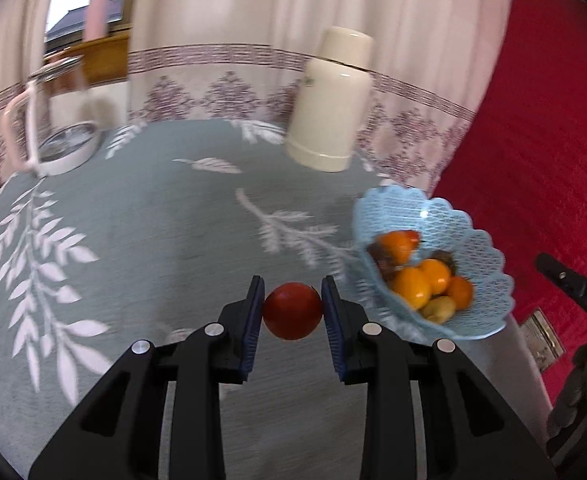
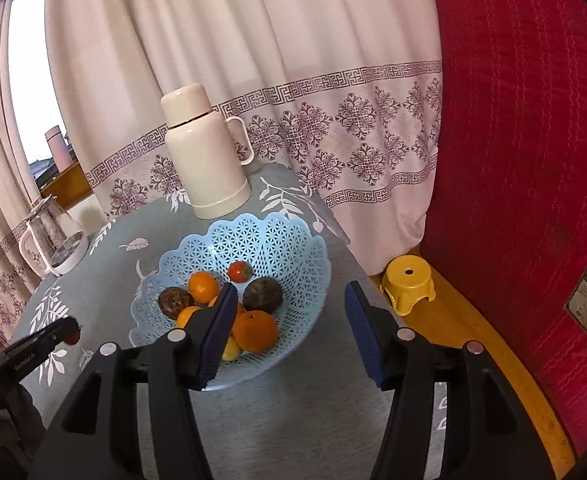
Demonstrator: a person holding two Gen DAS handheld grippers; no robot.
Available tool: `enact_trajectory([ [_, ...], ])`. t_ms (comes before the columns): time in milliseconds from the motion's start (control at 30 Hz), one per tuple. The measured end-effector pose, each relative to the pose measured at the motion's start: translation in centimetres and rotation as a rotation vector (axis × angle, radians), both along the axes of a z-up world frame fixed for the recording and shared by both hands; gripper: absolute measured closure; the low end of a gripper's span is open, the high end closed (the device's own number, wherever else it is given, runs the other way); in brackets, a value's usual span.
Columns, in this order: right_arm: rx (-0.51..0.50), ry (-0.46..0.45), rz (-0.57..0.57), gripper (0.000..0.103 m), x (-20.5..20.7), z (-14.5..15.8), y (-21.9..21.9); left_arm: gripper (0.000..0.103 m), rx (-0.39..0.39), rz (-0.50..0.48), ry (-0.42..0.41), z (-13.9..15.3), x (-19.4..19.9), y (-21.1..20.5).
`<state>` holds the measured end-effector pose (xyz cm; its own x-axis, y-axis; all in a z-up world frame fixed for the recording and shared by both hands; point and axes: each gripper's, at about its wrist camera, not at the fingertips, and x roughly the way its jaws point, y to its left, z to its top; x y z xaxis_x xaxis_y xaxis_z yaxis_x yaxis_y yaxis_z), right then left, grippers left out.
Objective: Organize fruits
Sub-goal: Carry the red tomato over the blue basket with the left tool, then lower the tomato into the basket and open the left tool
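While the left gripper [image 1: 292, 312] is clamped on a red fruit [image 1: 292, 311], both blue pads touching its sides, it hangs above the table [image 1: 153, 240] with the fruit clear of the cloth. Basket [image 1: 489, 264], pale blue lattice, sits at 2 o'clock from the fruit, close by, holding oranges [image 1: 411, 288] and darker fruits.

Right gripper [image 2: 289, 328]: jaws apart, nothing between the pads. Its left pad overlaps the basket [image 2: 293, 240] rim in view; contact cannot be told. Inside the basket: oranges [image 2: 255, 330], two dark round fruits [image 2: 262, 294], one small red fruit [image 2: 240, 271].

Flask [image 2: 205, 156], cream, upright at 12 o'clock from the basket, just behind it. Glass jug [image 2: 53, 236] at 9 o'clock, well apart. Yellow stool [image 2: 408, 284] on the floor at 3 o'clock.
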<state>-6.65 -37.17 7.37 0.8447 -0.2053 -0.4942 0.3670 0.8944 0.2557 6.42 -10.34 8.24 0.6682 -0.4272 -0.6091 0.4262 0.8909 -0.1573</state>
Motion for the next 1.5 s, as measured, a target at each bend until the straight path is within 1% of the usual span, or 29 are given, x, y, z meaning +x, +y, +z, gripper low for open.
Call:
enact_trajectory([
  [233, -0.059, -0.008, 0.027, 0.045, -0.1, -0.3, 0.3, 0.073, 0.019, -0.064, 0.007, 0.0, 0.3, -4.6],
  [267, -0.056, -0.007, 0.032, 0.043, -0.1, -0.6, 0.4, 0.073, 0.024, -0.069, 0.007, 0.0, 0.4, -5.2],
  [467, -0.06, 0.007, 0.025, 0.043, -0.5, -2.1, 0.7, 0.073, 0.041, -0.095, -0.001, 0.1, 0.4, -7.6],
  [567, -0.044, 0.0, 0.015, 0.042, -0.7, -2.4, 0.3, 0.073, 0.049, -0.108, 0.003, -0.2, 0.4, -8.5],
  [667, -0.036, -0.006, 0.009, 0.036, -0.7, -2.4, 0.0, 0.073, 0.063, -0.12, 0.009, -0.6, 0.6, -9.4],
  [1033, -0.029, 0.014, 0.016, 0.036, -0.4, -3.1, 0.1, 0.073, 0.085, -0.142, 0.019, -1.7, 0.6, -10.7],
  [1500, -0.028, 0.016, 0.015, 0.036, -0.3, -3.1, 0.1, 0.073, 0.097, -0.154, 0.015, -2.0, 0.3, -11.1],
])
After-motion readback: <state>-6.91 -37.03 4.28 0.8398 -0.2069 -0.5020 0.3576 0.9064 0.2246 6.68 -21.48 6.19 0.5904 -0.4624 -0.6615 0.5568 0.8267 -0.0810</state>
